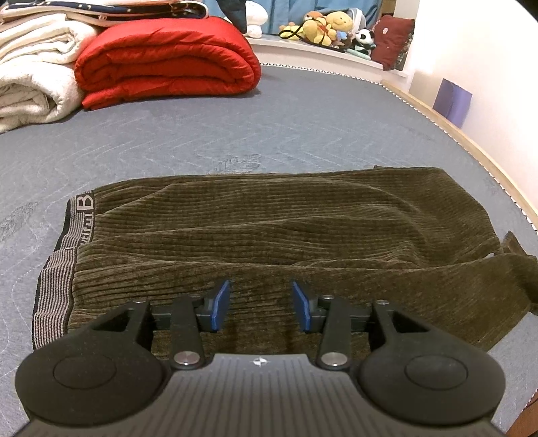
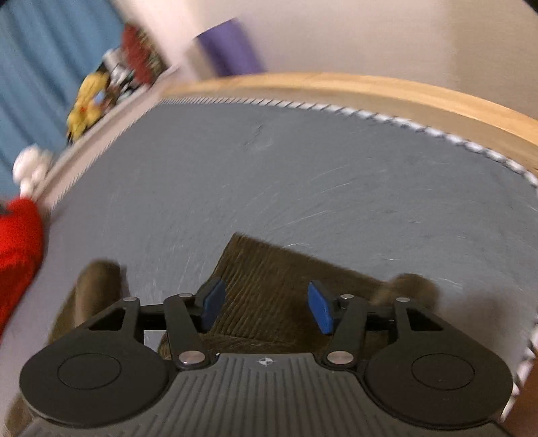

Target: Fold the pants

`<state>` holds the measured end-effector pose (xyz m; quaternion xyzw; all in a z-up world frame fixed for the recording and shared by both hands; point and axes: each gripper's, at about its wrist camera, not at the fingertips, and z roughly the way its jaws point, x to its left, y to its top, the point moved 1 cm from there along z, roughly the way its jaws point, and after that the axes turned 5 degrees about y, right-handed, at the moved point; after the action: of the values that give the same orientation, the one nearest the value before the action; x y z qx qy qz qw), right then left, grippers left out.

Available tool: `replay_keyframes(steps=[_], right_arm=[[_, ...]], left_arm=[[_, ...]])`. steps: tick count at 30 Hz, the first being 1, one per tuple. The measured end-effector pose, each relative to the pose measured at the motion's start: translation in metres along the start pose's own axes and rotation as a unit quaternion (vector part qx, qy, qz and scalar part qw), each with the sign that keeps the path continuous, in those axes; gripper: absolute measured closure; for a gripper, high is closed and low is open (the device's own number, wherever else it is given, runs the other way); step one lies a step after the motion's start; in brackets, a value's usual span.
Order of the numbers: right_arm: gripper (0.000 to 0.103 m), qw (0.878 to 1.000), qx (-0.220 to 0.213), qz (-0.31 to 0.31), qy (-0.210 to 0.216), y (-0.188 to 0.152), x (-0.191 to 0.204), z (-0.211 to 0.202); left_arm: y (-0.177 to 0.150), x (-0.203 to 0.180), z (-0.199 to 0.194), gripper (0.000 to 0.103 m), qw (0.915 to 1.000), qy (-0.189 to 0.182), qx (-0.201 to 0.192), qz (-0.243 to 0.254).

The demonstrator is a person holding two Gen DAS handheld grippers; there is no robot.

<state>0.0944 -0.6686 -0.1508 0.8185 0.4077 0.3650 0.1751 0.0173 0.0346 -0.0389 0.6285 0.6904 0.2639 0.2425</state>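
Olive-brown corduroy pants (image 1: 269, 228) lie folded across the grey mattress (image 1: 235, 134), striped waistband (image 1: 57, 269) at the left. My left gripper (image 1: 261, 304) hovers over the near edge of the pants, its blue pads (image 1: 220, 304) apart with only flat fabric below them. In the blurred right wrist view, a leg end of the pants (image 2: 265, 289) lies on the mattress (image 2: 302, 174). My right gripper (image 2: 265, 306) stands open above that cloth, pads (image 2: 319, 307) wide apart and not pressing on it.
A folded red quilt (image 1: 164, 64) and white blankets (image 1: 33, 67) are stacked at the mattress's far left. Plush toys (image 1: 329, 27) line a ledge behind. The wooden bed frame (image 2: 370, 87) and a purple box (image 1: 452, 101) border the right edge.
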Motion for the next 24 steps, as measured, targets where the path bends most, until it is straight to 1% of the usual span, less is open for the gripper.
replay_keyframes(steps=[2,4,6,8,10,13,14,16,17,18,19,20,22,23,24], right_arm=[[0.045,1.0,0.012,-0.011,0.02,-0.002,0.009,0.016],[0.046,0.999,0.018,-0.002,0.044,-0.002,0.016,0.027],[0.046,0.998,0.018,0.003,0.052,0.0,0.025,0.039],[0.046,0.998,0.029,0.004,0.06,-0.001,0.038,0.054],[0.047,0.998,0.043,0.001,0.05,-0.003,0.051,0.066],[0.047,0.998,0.063,-0.007,0.017,-0.008,0.062,0.091],[0.049,0.997,0.07,-0.016,0.002,-0.01,0.067,0.099],[0.056,0.996,0.066,-0.044,-0.034,-0.014,0.076,0.109],[0.067,0.995,0.063,-0.062,-0.052,-0.014,0.082,0.111],[0.075,0.993,0.059,-0.075,-0.074,-0.014,0.087,0.113],[0.085,0.991,0.054,-0.08,-0.09,-0.016,0.089,0.115],[0.092,0.991,0.051,-0.078,-0.094,-0.015,0.091,0.116],[0.097,0.994,0.04,-0.056,-0.091,-0.009,0.089,0.115],[0.098,0.995,0.029,-0.045,-0.086,-0.004,0.087,0.112],[0.098,0.996,0.004,-0.036,-0.081,0.002,0.085,0.105]], left_arm=[[0.001,0.001,0.003,0.057,1.0,0.0,0.002,-0.002],[0.001,0.0,0.005,0.057,1.0,0.0,0.003,-0.002],[0.002,-0.002,0.008,0.057,1.0,0.001,0.005,-0.002],[0.002,-0.002,0.011,0.057,1.0,0.002,0.008,-0.003],[0.003,0.0,0.013,0.057,0.9999,0.003,0.009,-0.007],[0.005,0.005,0.014,0.057,0.9999,0.003,0.008,-0.013],[0.005,0.006,0.013,0.057,0.9999,0.003,0.007,-0.015],[0.006,0.01,0.012,0.057,0.9998,0.002,0.006,-0.019],[0.006,0.012,0.011,0.057,0.9998,0.002,0.006,-0.021],[0.006,0.014,0.011,0.057,0.9997,0.002,0.005,-0.022],[0.006,0.016,0.011,0.057,0.9997,0.002,0.005,-0.024],[0.006,0.018,0.011,0.057,0.9997,0.002,0.006,-0.025],[0.007,0.022,0.011,0.057,0.9996,0.002,0.006,-0.028],[0.007,0.023,0.011,0.057,0.9995,0.003,0.006,-0.03],[0.008,0.024,0.011,0.057,0.9995,0.002,0.006,-0.032]])
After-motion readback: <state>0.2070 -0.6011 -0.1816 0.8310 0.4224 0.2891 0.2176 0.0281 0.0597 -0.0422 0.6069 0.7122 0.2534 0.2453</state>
